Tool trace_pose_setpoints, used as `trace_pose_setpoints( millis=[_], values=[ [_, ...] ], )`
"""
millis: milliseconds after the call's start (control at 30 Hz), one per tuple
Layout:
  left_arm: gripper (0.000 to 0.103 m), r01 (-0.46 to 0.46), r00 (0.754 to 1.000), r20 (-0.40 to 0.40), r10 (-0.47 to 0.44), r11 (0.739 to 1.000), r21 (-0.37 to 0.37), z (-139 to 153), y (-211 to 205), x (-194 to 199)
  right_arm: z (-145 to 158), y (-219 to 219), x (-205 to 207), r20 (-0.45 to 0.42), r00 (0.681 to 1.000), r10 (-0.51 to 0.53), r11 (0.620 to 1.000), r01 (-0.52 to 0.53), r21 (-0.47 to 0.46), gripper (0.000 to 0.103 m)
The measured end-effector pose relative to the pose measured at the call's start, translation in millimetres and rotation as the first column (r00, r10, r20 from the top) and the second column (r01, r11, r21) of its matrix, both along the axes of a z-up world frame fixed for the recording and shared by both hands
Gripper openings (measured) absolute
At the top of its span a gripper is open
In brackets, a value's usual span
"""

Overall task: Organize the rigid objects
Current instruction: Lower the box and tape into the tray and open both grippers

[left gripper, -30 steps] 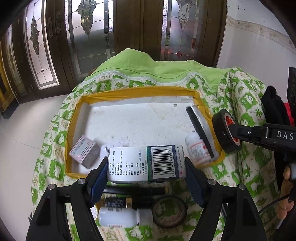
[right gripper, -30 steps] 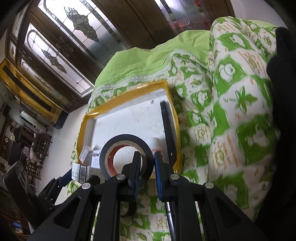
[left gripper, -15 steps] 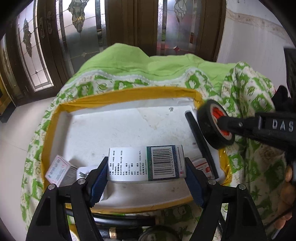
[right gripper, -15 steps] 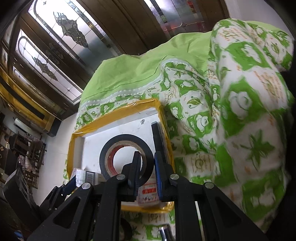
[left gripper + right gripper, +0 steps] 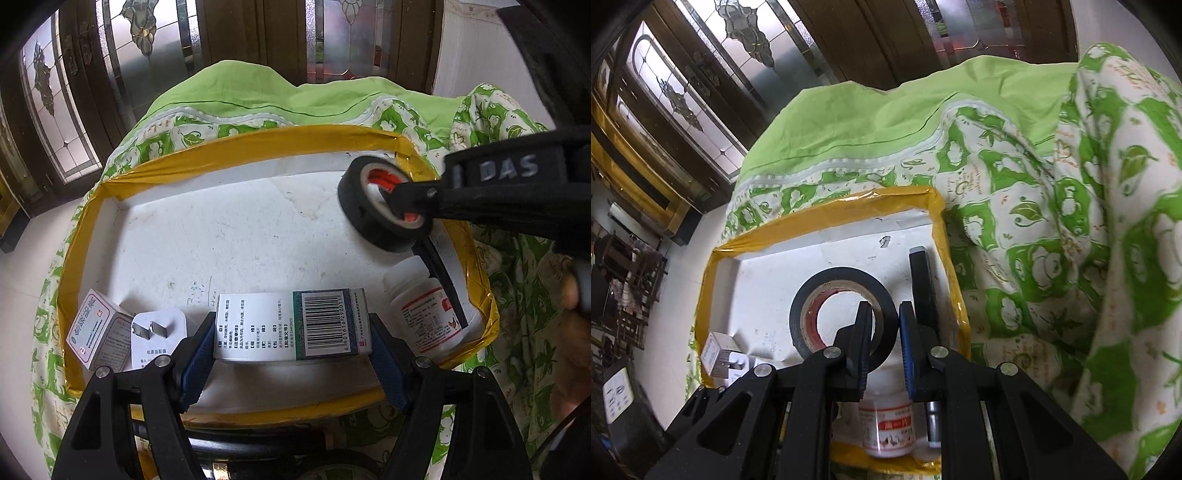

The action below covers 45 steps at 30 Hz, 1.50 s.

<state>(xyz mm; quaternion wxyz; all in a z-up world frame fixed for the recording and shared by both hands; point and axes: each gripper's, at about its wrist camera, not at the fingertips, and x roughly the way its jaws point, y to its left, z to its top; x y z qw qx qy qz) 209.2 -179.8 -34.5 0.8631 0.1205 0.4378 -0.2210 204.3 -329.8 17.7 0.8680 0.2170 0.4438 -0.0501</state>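
pinching a medicine box (image 5: 291, 325) across its long axis, the left gripper (image 5: 291, 354) hangs over the near edge of the tray (image 5: 92, 206). the right gripper (image 5: 882, 332), nearly shut, clamps the wall of a tape roll (image 5: 844, 308) over the tray's right side, above a white bottle (image 5: 424, 310); bare floor lies ahead.

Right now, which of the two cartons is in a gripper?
The barcode carton, clamped in the left gripper above the tray. The smaller carton lies loose in the tray's left corner.
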Motion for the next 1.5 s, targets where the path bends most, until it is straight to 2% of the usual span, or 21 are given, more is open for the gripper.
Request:
trace_pose_setpoints(
  millis=[400,667,767,800,867,967,1100,1200,1267,1333,1433,1500],
  values=[
    [0.080,0.018,1.000,0.014,-0.018,1.000,0.007,0.7,-3.1,5.4,-23.0,0.4,20.0,-0.030,1.000,-0.005,0.999,0.004,-0.036,0.014],
    [0.081,-0.004,0.999,-0.040,0.003,1.000,-0.018,-8.1,3.2,9.0,-25.0,10.6,21.1,-0.017,1.000,0.011,0.992,-0.013,-0.123,0.014],
    [0.082,-0.025,0.999,-0.049,0.024,0.999,-0.031,-5.1,8.3,8.8,-22.8,9.5,17.1,0.014,1.000,0.007,0.994,-0.006,-0.108,0.018],
    [0.082,-0.026,0.999,-0.048,0.024,0.999,-0.035,-2.7,10.1,6.8,-21.3,9.2,15.1,0.023,1.000,0.004,0.994,-0.002,-0.105,0.023],
    [0.084,-0.026,0.999,-0.031,0.025,0.999,-0.033,3.2,14.8,0.0,-16.6,6.0,7.7,0.052,0.999,-0.012,0.997,0.016,-0.077,0.032],
    [0.086,-0.023,1.000,-0.005,0.023,0.999,-0.031,13.6,23.1,-15.9,-8.4,-2.4,-7.0,0.090,0.994,-0.055,0.998,0.056,-0.012,0.035],
    [0.092,-0.062,0.998,0.006,0.063,0.996,-0.069,25.8,53.5,-48.8,5.5,-8.6,-32.3,0.142,0.985,-0.097,0.995,0.092,0.040,0.051],
    [0.093,-0.101,0.995,-0.024,0.099,0.988,-0.114,20.7,91.1,-81.4,11.8,-8.9,-53.5,0.156,0.982,-0.103,0.991,0.087,0.101,0.054],
    [0.093,-0.142,0.990,-0.037,0.139,0.985,-0.097,12.4,115.5,-101.8,13.9,-3.8,-68.0,0.156,0.984,-0.089,0.989,0.069,0.128,0.056],
    [0.093,-0.187,0.982,-0.054,0.183,0.980,-0.071,11.6,130.2,-110.2,15.6,2.7,-82.0,0.162,0.984,-0.073,0.989,0.050,0.142,0.059],
    [0.093,-0.217,0.976,-0.033,0.215,0.967,-0.133,26.6,143.3,-114.8,12.8,10.8,-98.7,0.156,0.986,-0.050,0.983,0.021,0.184,0.060],
    [0.093,-0.225,0.974,-0.028,0.223,0.964,-0.145,27.9,147.7,-120.5,5.8,17.3,-112.6,0.138,0.990,-0.032,0.976,0.001,0.219,0.060]
  ],
)
